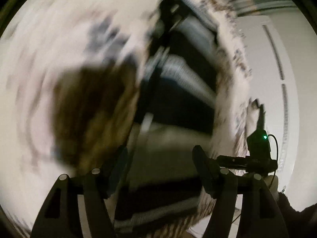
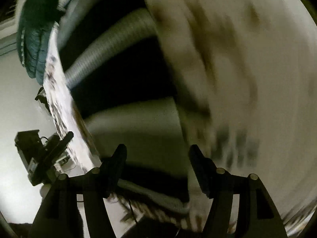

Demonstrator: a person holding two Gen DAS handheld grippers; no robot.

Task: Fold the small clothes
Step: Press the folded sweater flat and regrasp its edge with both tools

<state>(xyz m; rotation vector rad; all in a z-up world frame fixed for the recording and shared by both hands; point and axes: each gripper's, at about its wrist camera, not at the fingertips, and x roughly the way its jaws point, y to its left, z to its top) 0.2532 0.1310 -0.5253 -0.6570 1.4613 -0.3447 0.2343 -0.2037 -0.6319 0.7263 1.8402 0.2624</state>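
Both views are heavily motion-blurred. A white garment with dark speckled print (image 1: 49, 63) fills the left of the left wrist view, with a brown patch (image 1: 89, 115) on it; a strip of it (image 1: 227, 99) hangs at the right. My left gripper (image 1: 158, 158) has its jaws spread wide, nothing between them. In the right wrist view the same white printed cloth (image 2: 247, 79) fills the right side and a strip (image 2: 59, 107) runs down the left. My right gripper (image 2: 157, 156) is open, nothing between its fingers. The other gripper (image 2: 39, 154) shows at lower left.
A grey ribbed hose (image 2: 111, 45) runs behind the cloth over a dark background, also seen in the left wrist view (image 1: 182, 67). A teal knitted item (image 2: 33, 39) sits at upper left. The other gripper with a green light (image 1: 259, 148) is at right, before a white wall (image 1: 277, 59).
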